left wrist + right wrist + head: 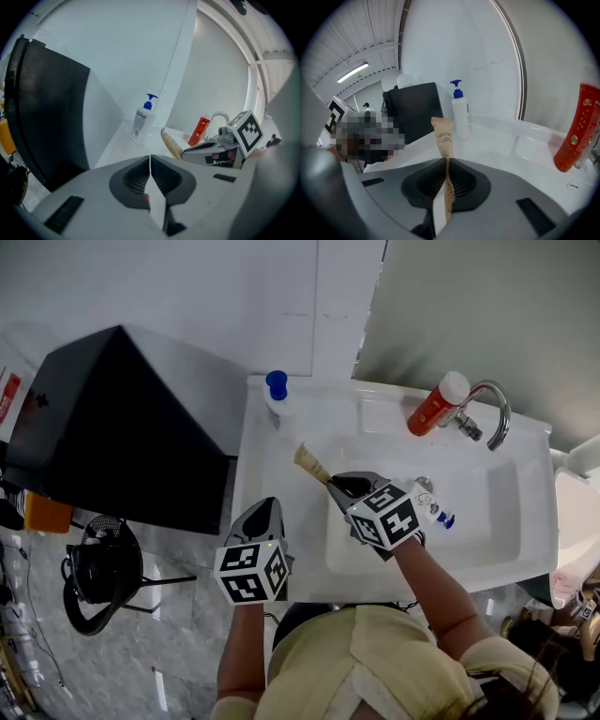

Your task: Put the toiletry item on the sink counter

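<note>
Right gripper (330,486) (446,161): its fingers pinch the lower end of the toothbrush packet (310,463) (443,136).
Toothbrush packet: a thin brown paper packet that sticks out past the fingers, over the left rim of the basin (487,521). Its free end points to the pump bottle (278,399) (461,117). Whether this end touches the table (258,460) I cannot tell.
Left gripper (267,504) (150,157): the fingers are pressed together with nothing between them. It is held near the front left corner of the table.
Pump bottle: white with a blue pump, upright at the back left of the table.
Red bottle (433,404) (576,136): it has a white cap and leans just beside the tap (492,413).
Small tube (436,512): white with a blue end, lying in the basin beside the right gripper.
Black box (112,418): it is to the left of the table.
</note>
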The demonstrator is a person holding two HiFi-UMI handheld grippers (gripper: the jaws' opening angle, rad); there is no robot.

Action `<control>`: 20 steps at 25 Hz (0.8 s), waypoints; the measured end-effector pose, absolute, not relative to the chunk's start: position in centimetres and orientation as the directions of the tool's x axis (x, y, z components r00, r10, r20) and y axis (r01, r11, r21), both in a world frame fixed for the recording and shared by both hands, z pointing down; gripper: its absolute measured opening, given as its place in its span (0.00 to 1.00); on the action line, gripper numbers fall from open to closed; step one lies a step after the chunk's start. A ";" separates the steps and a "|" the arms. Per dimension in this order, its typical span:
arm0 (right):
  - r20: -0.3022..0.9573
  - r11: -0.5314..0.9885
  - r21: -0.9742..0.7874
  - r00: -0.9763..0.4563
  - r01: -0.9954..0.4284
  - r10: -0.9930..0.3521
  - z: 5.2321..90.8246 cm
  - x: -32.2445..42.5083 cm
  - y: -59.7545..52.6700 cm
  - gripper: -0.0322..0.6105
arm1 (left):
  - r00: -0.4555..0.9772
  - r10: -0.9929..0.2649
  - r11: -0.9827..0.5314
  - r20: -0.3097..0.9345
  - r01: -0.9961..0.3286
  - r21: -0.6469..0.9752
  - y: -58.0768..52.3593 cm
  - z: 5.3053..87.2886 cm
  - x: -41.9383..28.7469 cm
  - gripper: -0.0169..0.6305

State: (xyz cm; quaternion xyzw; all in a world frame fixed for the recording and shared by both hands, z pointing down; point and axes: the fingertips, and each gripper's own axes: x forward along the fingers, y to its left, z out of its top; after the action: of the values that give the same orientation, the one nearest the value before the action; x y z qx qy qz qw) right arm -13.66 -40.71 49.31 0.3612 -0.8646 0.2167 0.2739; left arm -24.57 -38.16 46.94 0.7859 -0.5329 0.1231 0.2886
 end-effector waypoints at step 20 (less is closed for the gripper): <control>0.646 0.657 -0.154 -0.578 -0.738 -0.499 50.8 -17.6 -43.9 0.12 | 0.427 -0.749 -0.281 0.506 -0.897 0.342 -40.3 48.3 -25.6 0.09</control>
State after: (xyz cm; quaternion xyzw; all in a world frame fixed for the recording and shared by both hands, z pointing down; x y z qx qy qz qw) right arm -17.63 -43.91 50.85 0.3582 -0.8635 0.2084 0.2875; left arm -25.56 -40.30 48.27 0.7906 -0.5206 0.1240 0.2978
